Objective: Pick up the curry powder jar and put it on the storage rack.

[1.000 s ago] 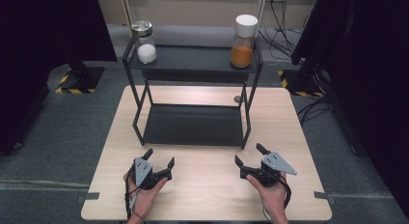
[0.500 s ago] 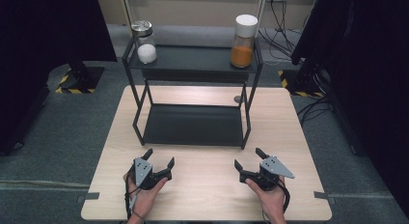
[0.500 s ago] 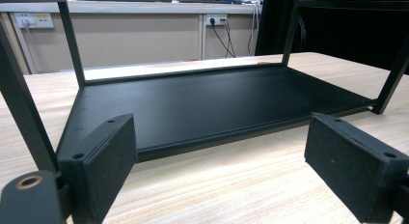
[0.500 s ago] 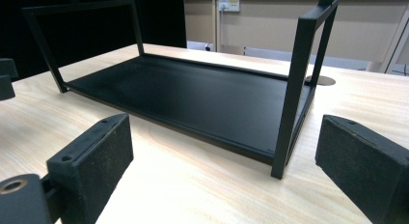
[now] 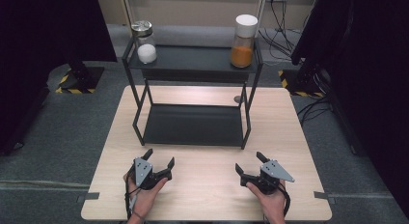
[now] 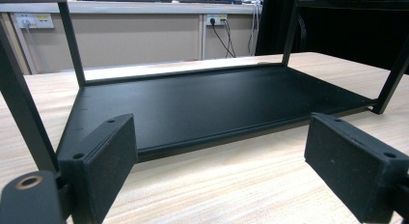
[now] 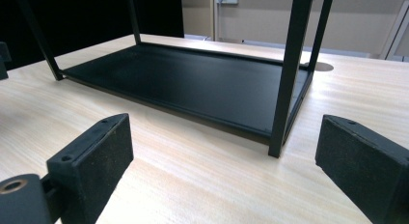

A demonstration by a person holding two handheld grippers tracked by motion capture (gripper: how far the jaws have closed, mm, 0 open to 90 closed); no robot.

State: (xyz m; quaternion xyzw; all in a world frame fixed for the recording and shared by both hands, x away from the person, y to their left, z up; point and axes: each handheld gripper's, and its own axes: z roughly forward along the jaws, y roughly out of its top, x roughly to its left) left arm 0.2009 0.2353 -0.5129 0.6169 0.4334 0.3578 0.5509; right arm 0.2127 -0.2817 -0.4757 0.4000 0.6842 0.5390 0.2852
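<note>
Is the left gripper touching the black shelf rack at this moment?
Apart. In the high view, bare table lies between the left gripper and the black shelf rack; the left gripper view shows wood between its open jaws and the rack's lower shelf.

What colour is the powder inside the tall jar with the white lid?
Orange; the tall clear jar with the white lid shows best in the high view.

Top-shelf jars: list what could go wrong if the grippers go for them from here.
The orange-filled jar and the white-filled jar stand near the top shelf's ends, so a nudge might tip one off. Reaching up from the table, the left gripper or the right gripper could clip the rack's posts.
</note>
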